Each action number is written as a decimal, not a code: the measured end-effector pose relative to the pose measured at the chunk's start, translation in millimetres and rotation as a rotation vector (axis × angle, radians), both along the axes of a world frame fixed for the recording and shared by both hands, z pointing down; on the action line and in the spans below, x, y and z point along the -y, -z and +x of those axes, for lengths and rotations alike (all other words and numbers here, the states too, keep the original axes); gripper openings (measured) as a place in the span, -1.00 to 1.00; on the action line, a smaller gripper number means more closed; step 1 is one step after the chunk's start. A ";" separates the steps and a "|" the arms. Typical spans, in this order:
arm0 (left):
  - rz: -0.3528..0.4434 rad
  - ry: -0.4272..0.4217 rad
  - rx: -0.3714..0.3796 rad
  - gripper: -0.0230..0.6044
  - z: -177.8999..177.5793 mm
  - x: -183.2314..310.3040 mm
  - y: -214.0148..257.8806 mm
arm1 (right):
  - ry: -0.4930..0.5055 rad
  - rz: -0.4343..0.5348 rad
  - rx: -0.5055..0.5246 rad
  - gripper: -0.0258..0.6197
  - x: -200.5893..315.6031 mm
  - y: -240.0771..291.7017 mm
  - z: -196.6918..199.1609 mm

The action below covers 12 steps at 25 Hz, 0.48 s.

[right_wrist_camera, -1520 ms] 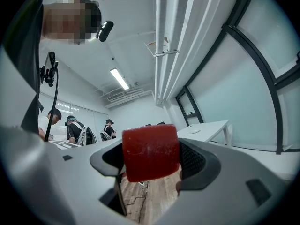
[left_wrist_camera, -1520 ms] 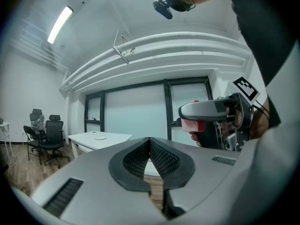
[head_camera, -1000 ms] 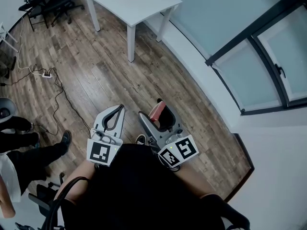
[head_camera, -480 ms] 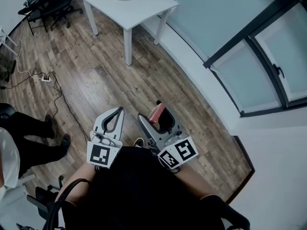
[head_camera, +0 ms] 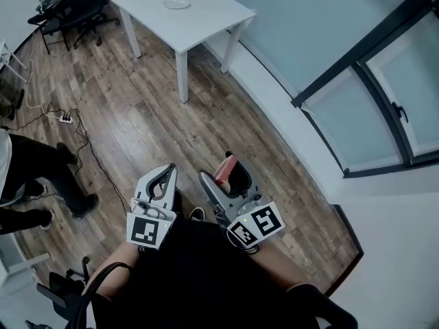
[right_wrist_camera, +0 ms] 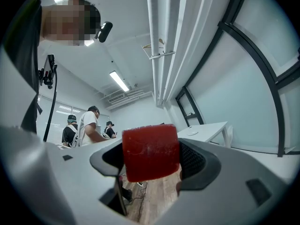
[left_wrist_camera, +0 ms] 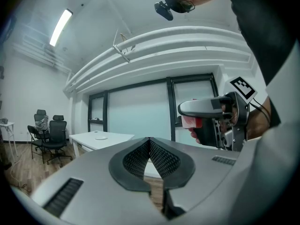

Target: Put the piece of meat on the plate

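Meat [head_camera: 225, 169], a red block, sits squeezed in the right gripper [head_camera: 223, 174] in the head view, low over the wood floor [head_camera: 137, 115]. The left gripper [head_camera: 167, 171] is just beside it. The white table [head_camera: 209, 16] with the plate [head_camera: 177, 4] is well apart from both. In the left gripper view, the jaws touch with nothing between them. In the right gripper view, the jaws press the meat from both sides.

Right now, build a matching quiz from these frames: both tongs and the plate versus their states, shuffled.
1. left tongs
2. right tongs
3. plate

A. resting on the white table
B. shut, with nothing between the jaws
C. shut on the piece of meat

Pairs: 1-B, 2-C, 3-A
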<state>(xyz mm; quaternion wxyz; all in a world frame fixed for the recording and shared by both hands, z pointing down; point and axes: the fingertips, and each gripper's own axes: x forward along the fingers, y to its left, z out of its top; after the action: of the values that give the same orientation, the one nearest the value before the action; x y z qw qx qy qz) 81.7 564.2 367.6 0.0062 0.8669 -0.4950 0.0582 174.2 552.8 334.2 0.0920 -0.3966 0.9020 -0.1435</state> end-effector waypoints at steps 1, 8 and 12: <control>-0.003 -0.004 -0.001 -0.94 -0.3 5.6 -1.8 | -0.003 -0.002 -0.003 0.10 5.5 -1.0 -1.0; -0.013 -0.039 -0.010 -0.94 -6.0 66.6 -7.9 | -0.035 -0.023 -0.010 0.10 62.0 -4.0 -11.8; -0.025 -0.054 -0.025 -0.94 -23.5 112.3 -8.7 | -0.046 -0.043 -0.005 0.10 106.4 -7.0 -28.2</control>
<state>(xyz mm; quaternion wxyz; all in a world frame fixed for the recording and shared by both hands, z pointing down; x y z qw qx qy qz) 58.2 451.9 376.3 0.0218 0.8805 -0.4705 0.0536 146.0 446.4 341.2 0.0846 -0.4197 0.8895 -0.1598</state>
